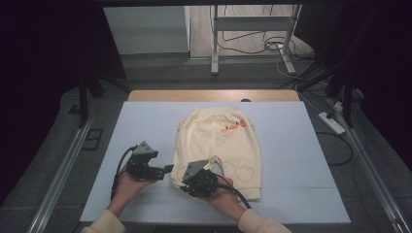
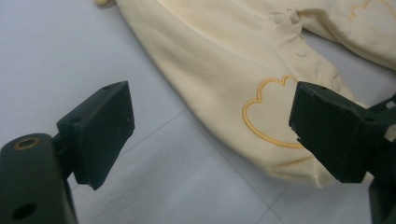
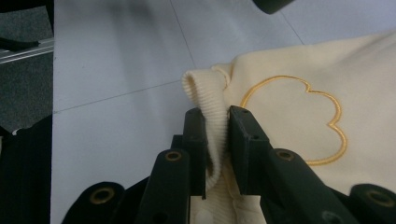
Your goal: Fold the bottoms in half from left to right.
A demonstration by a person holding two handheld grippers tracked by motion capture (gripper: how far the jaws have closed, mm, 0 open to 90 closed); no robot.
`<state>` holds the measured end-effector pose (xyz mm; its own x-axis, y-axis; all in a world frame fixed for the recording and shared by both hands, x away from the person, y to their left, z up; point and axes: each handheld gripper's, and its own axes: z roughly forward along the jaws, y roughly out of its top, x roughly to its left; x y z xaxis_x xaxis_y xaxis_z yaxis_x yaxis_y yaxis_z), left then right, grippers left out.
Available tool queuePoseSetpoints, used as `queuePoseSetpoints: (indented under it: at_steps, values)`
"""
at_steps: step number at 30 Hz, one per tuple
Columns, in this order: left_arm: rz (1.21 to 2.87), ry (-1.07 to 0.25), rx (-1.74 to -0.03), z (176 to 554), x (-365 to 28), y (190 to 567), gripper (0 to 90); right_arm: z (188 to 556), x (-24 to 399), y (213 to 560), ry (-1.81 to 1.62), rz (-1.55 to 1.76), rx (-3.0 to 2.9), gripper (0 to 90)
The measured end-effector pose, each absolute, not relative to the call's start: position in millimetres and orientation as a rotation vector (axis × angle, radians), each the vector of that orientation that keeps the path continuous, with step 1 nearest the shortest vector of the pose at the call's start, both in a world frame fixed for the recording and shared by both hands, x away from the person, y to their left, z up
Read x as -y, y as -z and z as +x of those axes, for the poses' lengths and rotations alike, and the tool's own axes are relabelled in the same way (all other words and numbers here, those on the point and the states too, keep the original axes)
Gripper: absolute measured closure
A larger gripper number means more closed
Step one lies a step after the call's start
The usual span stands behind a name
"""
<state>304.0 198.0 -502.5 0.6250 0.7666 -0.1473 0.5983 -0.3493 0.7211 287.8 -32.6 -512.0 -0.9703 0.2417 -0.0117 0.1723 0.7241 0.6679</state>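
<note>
Jaws of the right gripper (image 3: 217, 135) are closed on the ribbed cuff (image 3: 208, 93) of a pair of pale yellow cotton baby trousers (image 1: 218, 145), the fabric being pinched upright between them. Jaws of the left gripper (image 2: 210, 135) are spread wide and hold nothing; they are positioned just above the pale blue sheet-covered surface (image 1: 291, 145), beside the same trouser leg.

The trousers are laid flat near the middle of the surface, waistband away from the person and legs toward the person. An orange embroidered motif (image 1: 232, 127) is seen near the waistband, and a cloud-shaped outline stitched in orange thread (image 3: 299, 116) is seen on each lower leg. Snap buttons (image 2: 289, 28) are visible along the inner leg seam.

A wooden edge (image 1: 214, 94) is exposed at the far side of the surface. Beyond it, a metal frame (image 1: 252, 34) and loose cables (image 1: 252, 46) are seen on the floor.
</note>
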Motion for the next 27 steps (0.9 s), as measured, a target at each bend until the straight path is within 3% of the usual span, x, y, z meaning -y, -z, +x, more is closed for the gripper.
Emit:
queuePoseSetpoints:
  at_steps: [10,27]
  values:
    - [2.080,-0.232,-1.075,337,-188,501,14.0,287,35,512,-1.092,0.341,-2.822,76.2]
    - [2.135,-0.263,-1.031,362,-167,492,14.3,287,36,513,-1.080,0.335,-2.835,76.2]
